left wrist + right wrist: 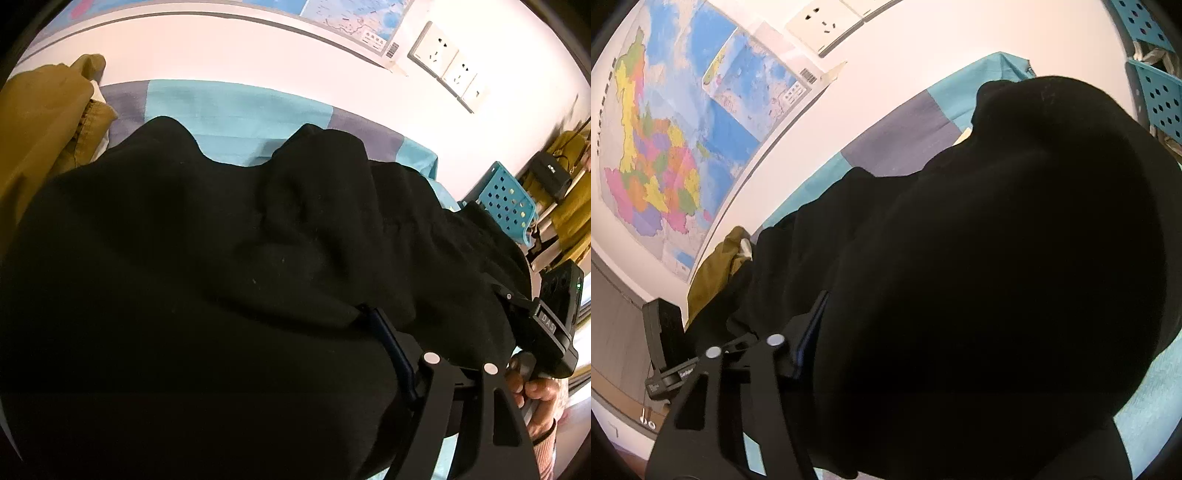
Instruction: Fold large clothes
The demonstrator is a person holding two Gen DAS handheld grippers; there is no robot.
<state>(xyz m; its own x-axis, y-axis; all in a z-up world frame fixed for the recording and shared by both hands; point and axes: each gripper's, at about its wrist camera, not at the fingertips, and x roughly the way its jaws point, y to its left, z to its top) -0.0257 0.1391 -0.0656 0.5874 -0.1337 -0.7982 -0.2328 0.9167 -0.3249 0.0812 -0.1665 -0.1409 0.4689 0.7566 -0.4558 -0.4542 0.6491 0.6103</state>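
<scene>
Black fabric fills most of both wrist views: a large black garment (pixel 229 266) lies bunched and heaped on a bedsheet (pixel 229 110) of turquoise and grey-purple blocks, close against a white wall (pixel 221 48).

In the left wrist view, the left gripper (pixel 436 332) reaches into the garment's lower right part. One blue-edged finger (pixel 384 339) shows against the cloth, the other is buried in the folds, so whether the claw is clenched on the fabric or released cannot be told. The right gripper (pixel 532 314) sits just to its right, held in a hand (pixel 535 391) at the frame's edge.

In the right wrist view, one finger (pixel 812 325) of the right gripper lies along a fold of the garment and the cloth hides the rest; its grasp cannot be judged either.

An olive-mustard garment (pixel 48 129) sits crumpled at the sheet's left end, touching the black one. A coloured map (pixel 665 147) and white wall sockets (pixel 447 59) are on the wall, and a turquoise perforated basket (pixel 506 203) stands beyond the bed's right end.
</scene>
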